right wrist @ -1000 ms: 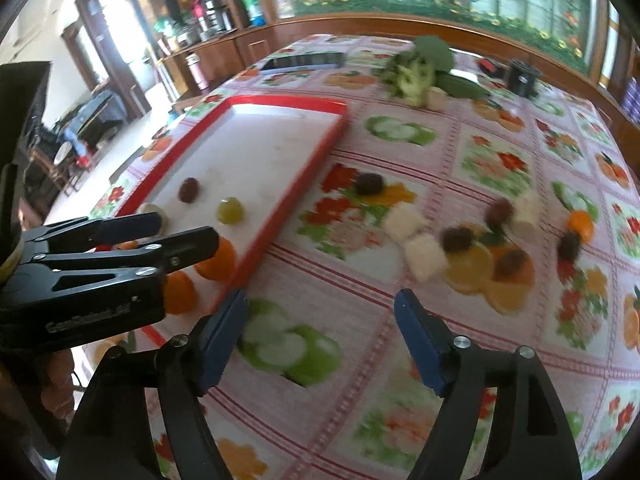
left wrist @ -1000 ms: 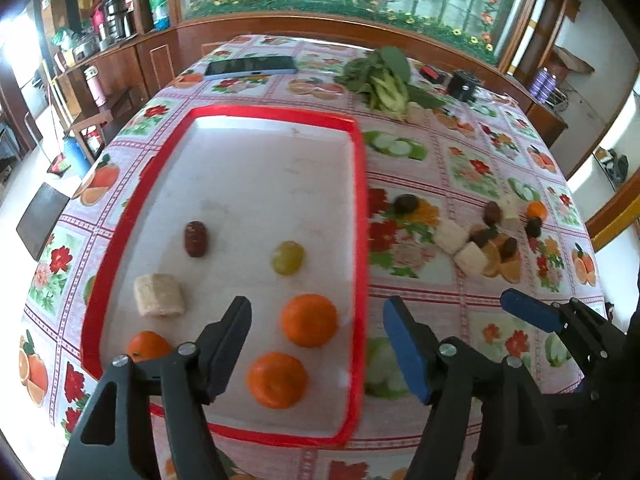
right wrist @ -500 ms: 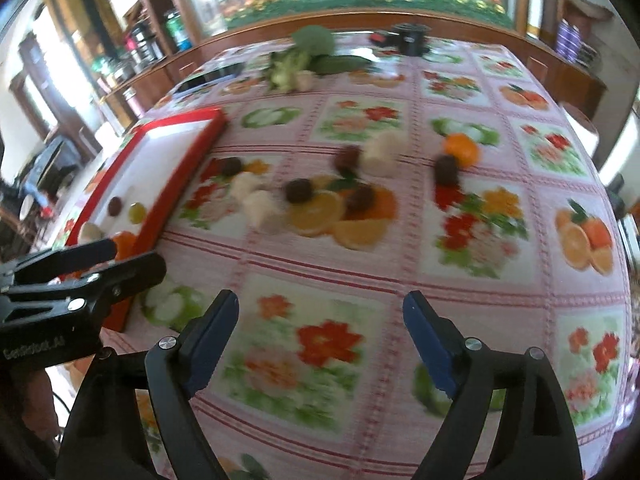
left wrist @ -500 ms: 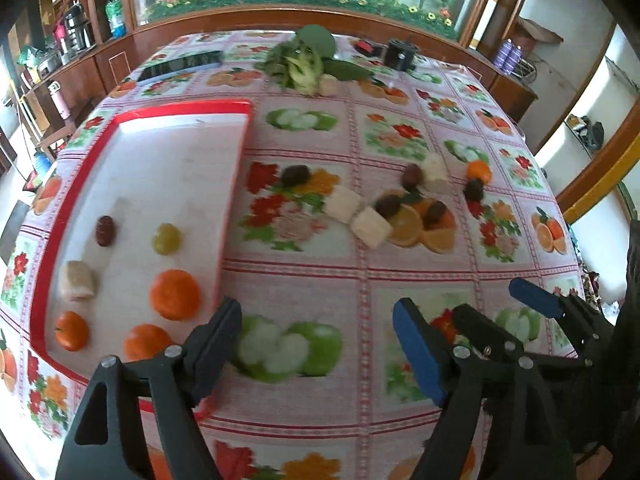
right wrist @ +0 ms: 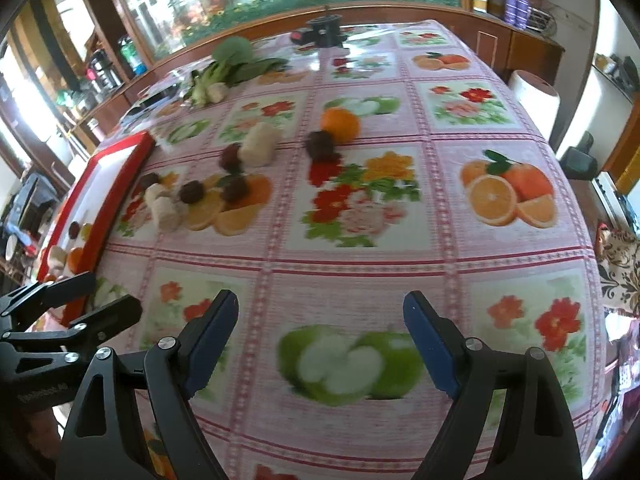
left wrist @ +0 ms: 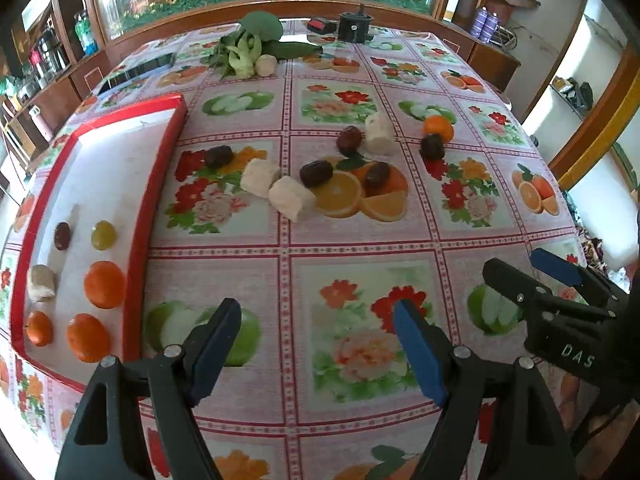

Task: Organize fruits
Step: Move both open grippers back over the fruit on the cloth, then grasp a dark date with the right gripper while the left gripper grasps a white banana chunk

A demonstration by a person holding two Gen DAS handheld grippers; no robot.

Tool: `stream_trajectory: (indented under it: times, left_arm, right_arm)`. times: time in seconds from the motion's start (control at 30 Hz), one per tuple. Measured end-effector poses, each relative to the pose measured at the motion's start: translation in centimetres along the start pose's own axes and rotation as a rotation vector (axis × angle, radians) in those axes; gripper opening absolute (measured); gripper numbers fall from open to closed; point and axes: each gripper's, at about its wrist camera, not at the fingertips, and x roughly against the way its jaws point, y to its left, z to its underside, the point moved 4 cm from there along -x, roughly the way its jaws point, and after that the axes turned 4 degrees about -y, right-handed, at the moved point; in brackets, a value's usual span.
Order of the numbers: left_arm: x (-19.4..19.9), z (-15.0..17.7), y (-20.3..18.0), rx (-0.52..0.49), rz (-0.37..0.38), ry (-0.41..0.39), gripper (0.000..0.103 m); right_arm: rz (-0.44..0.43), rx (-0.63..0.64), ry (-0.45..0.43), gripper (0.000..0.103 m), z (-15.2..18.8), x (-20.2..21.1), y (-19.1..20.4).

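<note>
A red-rimmed white tray point(left wrist: 160, 152) lies at the left; it holds three oranges point(left wrist: 103, 284), a green grape point(left wrist: 103, 235), a dark date point(left wrist: 62, 236) and a pale chunk point(left wrist: 42, 283). Loose on the tablecloth are several dark dates point(left wrist: 316, 173), pale chunks point(left wrist: 291, 198) and an orange point(left wrist: 439, 128); these show in the right wrist view too, with the orange point(right wrist: 340, 125) farthest. My left gripper point(left wrist: 318, 340) is open and empty over the cloth. My right gripper point(right wrist: 320, 340) is open and empty; it also shows in the left wrist view point(left wrist: 532, 276).
Leafy greens point(left wrist: 244, 48), a dark phone point(left wrist: 136, 72) and a black round object point(left wrist: 354, 28) lie at the table's far end. The fruit-print tablecloth point(left wrist: 360, 320) covers the table. Wooden cabinets ring the room; a white roll point(right wrist: 534, 100) stands off the right edge.
Both grippers have swung right, away from the tray and toward the loose fruit in the middle of the table. Both stay open and empty.
</note>
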Motion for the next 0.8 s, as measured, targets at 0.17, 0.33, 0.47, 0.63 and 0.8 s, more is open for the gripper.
stream_trajectory:
  times: [0.17,0.33,0.47,0.63,0.8]
  left_arm:
    - [-0.9,-0.8,0.5,0.031,-0.019,-0.008,0.081]
    - [-1.7,-2.1,1.6,0.074,-0.046,-0.030,0.084]
    - [-2.6,-3.1,2.1,0.108,-0.040,-0.023,0.084]
    - [-3.2,-3.2,1.5,0.074,-0.069,-0.013,0.084]
    - [-3.6,-3.0,1.5,0.075,-0.059,-0.006,0.084]
  right_arm:
    - [0.019,0.008,-0.015,0.085,-1.0,0.0,-1.8]
    - [-0.002,0.032,-0.041,0.085,-3.5,-0.9,-2.6]
    - [-0.045,0.088,-0.065,0.085,-6.2,-2.6,-1.7]
    - [-0.135,0.144,-0.053,0.085,-7.7,-5.5,0.0]
    - [-0.198,0.109,-0.013,0.058,-8.4,-7.8,0.1]
